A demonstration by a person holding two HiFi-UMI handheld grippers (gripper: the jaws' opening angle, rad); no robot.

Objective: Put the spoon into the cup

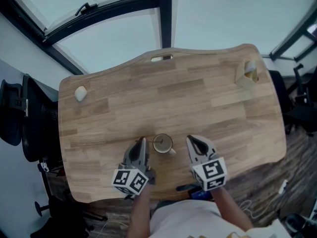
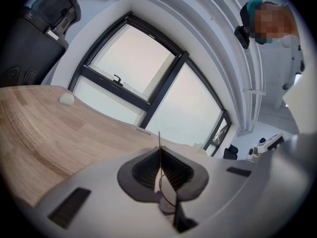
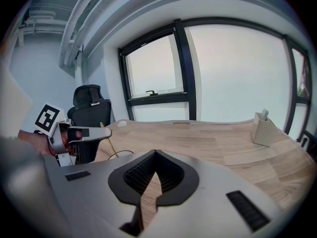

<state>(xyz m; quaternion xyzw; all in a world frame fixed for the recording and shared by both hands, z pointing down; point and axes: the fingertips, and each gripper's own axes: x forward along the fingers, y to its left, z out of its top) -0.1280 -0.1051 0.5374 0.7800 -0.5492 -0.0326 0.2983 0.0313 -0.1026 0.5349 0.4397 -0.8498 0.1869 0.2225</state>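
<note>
A small cup (image 1: 162,144) stands near the front edge of the wooden table (image 1: 168,98), between my two grippers. My left gripper (image 1: 142,144) is just left of the cup and shut on the spoon. In the left gripper view the spoon (image 2: 159,157) is a thin edge-on sliver pinched between the jaws. The right gripper view shows its golden handle (image 3: 109,143) slanting down from the left gripper (image 3: 105,132) toward the cup's rim (image 3: 121,153). My right gripper (image 1: 194,144) sits just right of the cup, jaws together with nothing in them (image 3: 155,163).
A small white lump (image 1: 80,93) lies at the table's far left corner. A pale wooden holder (image 1: 246,73) stands at the far right corner. A black office chair (image 1: 20,115) is beside the table's left edge. Windows lie beyond the far edge.
</note>
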